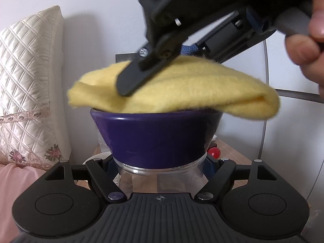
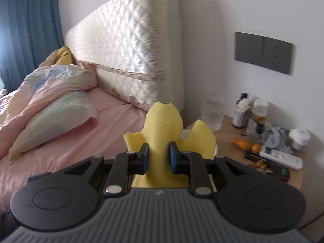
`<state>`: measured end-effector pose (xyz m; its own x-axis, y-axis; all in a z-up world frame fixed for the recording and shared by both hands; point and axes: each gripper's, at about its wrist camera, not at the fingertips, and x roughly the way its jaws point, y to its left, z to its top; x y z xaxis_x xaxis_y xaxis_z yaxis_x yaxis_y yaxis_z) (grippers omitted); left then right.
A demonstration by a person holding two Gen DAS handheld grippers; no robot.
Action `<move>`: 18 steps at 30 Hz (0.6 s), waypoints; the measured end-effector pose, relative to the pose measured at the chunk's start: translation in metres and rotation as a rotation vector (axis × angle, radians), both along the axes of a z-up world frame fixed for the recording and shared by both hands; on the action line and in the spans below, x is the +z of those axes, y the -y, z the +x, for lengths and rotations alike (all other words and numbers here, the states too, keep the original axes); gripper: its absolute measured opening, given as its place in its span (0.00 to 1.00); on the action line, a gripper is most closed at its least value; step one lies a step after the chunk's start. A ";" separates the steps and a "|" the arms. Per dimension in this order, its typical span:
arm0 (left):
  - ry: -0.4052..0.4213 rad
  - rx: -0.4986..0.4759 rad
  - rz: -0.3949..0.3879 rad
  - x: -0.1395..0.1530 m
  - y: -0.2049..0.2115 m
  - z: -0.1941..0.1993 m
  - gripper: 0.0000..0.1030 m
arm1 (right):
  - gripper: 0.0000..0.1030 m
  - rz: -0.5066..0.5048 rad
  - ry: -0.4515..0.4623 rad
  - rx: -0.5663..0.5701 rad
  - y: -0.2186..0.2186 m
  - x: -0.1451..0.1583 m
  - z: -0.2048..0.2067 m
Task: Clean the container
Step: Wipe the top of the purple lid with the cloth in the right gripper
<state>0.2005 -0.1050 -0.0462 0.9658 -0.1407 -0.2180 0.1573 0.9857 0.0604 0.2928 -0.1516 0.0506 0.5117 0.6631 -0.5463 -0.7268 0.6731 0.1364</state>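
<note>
Cloth pressed onto bowl, both claws engaged

Left gripper (image 1: 160, 170) is clamped on a container: its fingers sit either side of a clear plastic base that carries a dark purple bowl (image 1: 156, 139). The bowl stands upright, close in front of the left wrist camera and above a wooden bedside table (image 1: 232, 154). A folded yellow cloth (image 1: 182, 89) lies across the mouth of the bowl, overhanging the rim on both sides, further to the right.

Right gripper (image 2: 159, 158) comes down from the upper right in the left wrist view, one black finger (image 1: 133, 77) lying flat on top of the cloth. A hand (image 1: 307, 46) holds its handle at the right edge of that view. In the right wrist view the two blue-padded fingers (image 2: 144, 158) are closed on a bunched fold of the cloth, which rises between them and spreads beyond the tips.

Surroundings, right wrist view: a bed with a pink sheet (image 2: 97, 133), a pillow (image 2: 54, 117) and a quilted cream headboard (image 2: 129, 40). On the bedside table stand a clear cup (image 2: 212, 111), several small bottles (image 2: 241, 111), a white remote (image 2: 281, 157) and an orange gourd-shaped item (image 2: 245, 144). A grey wall socket (image 2: 264, 52) sits above them. A small red ball (image 1: 214, 152) shows behind the bowl in the left wrist view
</note>
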 end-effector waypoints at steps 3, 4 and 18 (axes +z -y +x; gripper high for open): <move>-0.001 -0.004 0.001 0.000 0.002 -0.002 0.79 | 0.21 -0.019 0.010 0.014 -0.002 0.002 -0.011; -0.002 -0.003 0.001 0.000 0.003 -0.002 0.79 | 0.21 -0.025 0.013 0.019 -0.002 0.002 -0.015; -0.001 -0.007 0.003 -0.001 0.010 -0.011 0.79 | 0.21 -0.044 0.023 -0.061 0.012 0.002 -0.001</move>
